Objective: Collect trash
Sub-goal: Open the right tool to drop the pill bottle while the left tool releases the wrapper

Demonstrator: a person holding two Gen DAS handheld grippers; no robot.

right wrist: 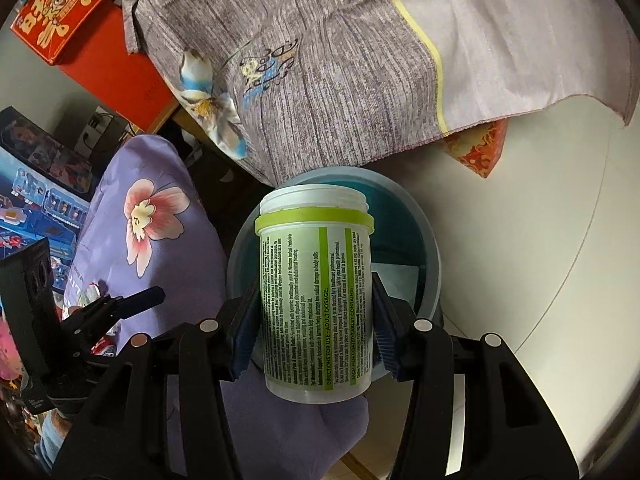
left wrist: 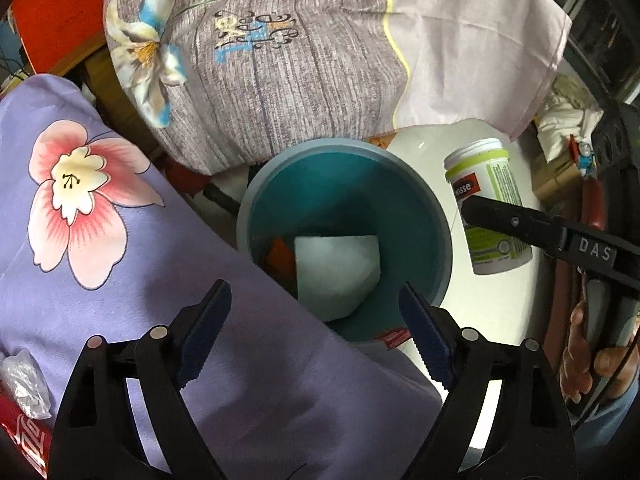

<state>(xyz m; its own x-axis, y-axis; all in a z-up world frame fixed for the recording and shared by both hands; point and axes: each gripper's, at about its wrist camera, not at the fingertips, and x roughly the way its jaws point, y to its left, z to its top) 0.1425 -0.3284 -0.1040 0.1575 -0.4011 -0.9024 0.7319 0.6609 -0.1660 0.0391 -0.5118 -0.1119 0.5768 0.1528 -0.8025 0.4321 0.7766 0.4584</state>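
Note:
A teal bin (left wrist: 436,220) stands at the table's edge, and in it lie a white sheet of paper (left wrist: 336,272) and an orange scrap (left wrist: 280,256). My left gripper (left wrist: 314,286) hangs open over the bin's near side with nothing between its blue pads. My right gripper (right wrist: 314,280) is shut on a white jar with a green label (right wrist: 316,300), its pads pressing both sides. The jar is held tilted above the bin's rim (right wrist: 432,256). In the left wrist view the jar (left wrist: 488,184) shows at the right, behind a black finger (left wrist: 520,224) of the right gripper.
A purple flowered cloth (left wrist: 120,240) lies left of the bin, and a grey flowered cloth (left wrist: 280,60) drapes behind it. The white round table (right wrist: 520,220) extends to the right. Crumpled plastic (left wrist: 24,384) lies at the far left. A red box (right wrist: 64,8) sits at the back left.

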